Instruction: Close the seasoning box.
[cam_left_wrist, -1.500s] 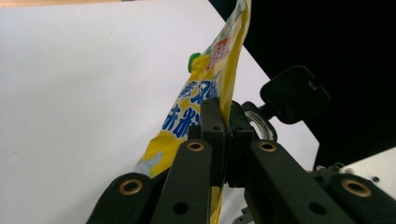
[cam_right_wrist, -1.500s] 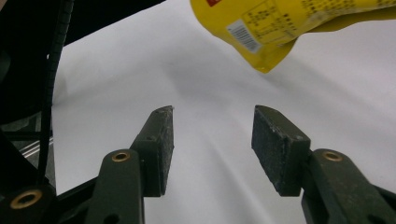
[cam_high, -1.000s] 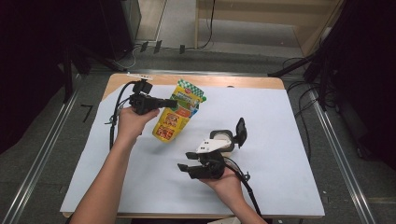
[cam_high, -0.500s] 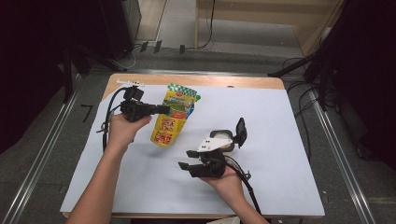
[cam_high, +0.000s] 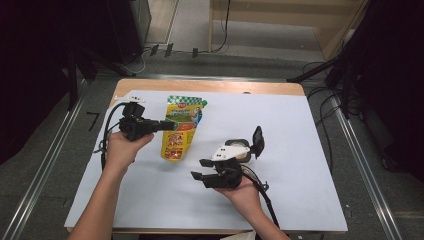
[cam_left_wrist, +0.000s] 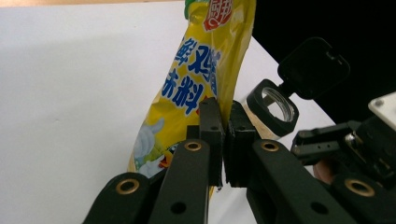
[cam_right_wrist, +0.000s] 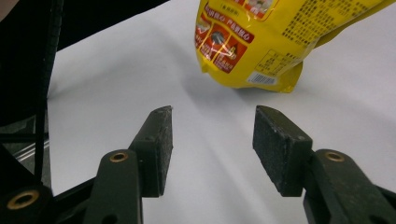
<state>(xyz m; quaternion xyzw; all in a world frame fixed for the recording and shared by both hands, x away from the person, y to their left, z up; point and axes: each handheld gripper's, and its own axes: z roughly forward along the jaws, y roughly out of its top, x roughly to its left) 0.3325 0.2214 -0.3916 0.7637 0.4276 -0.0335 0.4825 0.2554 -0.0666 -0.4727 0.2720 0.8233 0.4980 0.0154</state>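
Observation:
A yellow printed pouch (cam_high: 181, 131) with a green top stands tilted on the white sheet, its bottom edge touching it. My left gripper (cam_high: 172, 125) comes in from the left and is shut on the pouch's side edge. In the left gripper view the two pads (cam_left_wrist: 212, 135) pinch the yellow film of the pouch (cam_left_wrist: 201, 70) between them. My right gripper (cam_high: 197, 169) lies low near the front, pointing left toward the pouch's bottom. It is open, with bare sheet between its jaws (cam_right_wrist: 212, 140) and the pouch (cam_right_wrist: 261, 42) a short way ahead.
The white sheet (cam_high: 300, 150) covers a wooden table (cam_high: 210, 86) with metal rails on both sides. A round black-rimmed thing with a flipped-up lid (cam_high: 250, 145) sits just behind the right gripper. Cables (cam_high: 107, 130) trail from both grippers.
My left gripper has carried the pouch leftward and toward the person. The right gripper has stayed where it was, still open.

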